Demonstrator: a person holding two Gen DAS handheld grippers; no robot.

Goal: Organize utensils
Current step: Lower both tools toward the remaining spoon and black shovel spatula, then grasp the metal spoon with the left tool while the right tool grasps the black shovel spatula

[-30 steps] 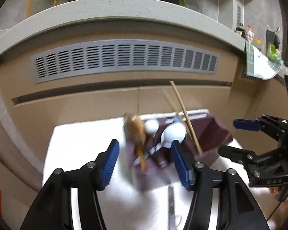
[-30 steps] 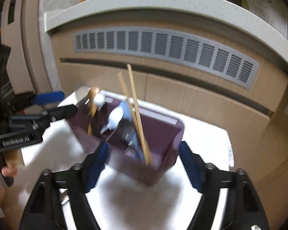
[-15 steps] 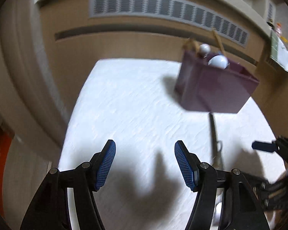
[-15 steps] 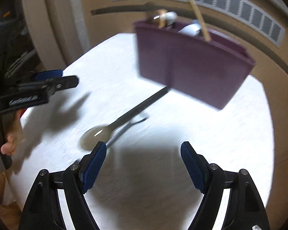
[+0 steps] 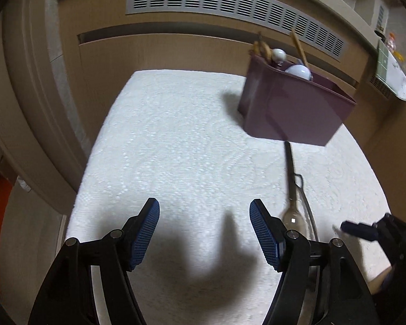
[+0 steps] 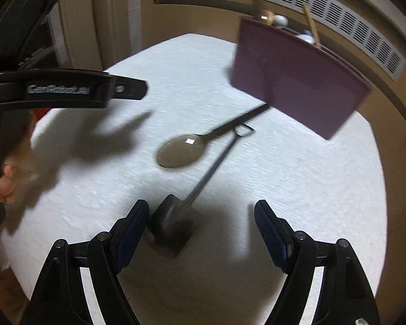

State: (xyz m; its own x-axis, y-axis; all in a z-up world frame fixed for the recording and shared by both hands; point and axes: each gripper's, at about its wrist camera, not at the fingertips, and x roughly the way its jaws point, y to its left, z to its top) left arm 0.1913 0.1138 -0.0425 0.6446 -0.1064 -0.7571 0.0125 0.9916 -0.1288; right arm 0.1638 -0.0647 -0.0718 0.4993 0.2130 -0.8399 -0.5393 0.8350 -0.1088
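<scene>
My left hand-held gripper (image 5: 204, 233) has just been opening its jaws and has nothing between them, only the white textured cloth of the desk (image 5: 176, 149). My right hand-held gripper (image 6: 200, 233) is also released and empty, low over the flat head of a dark spatula (image 6: 173, 224), which is just beside its left finger. A metal spoon (image 6: 180, 150) lies next to the spatula, its handle end at the purple utensil holder (image 6: 292, 78). In the holder stand wooden chopsticks (image 6: 312, 31) and white spoons (image 5: 297, 71).
</scene>
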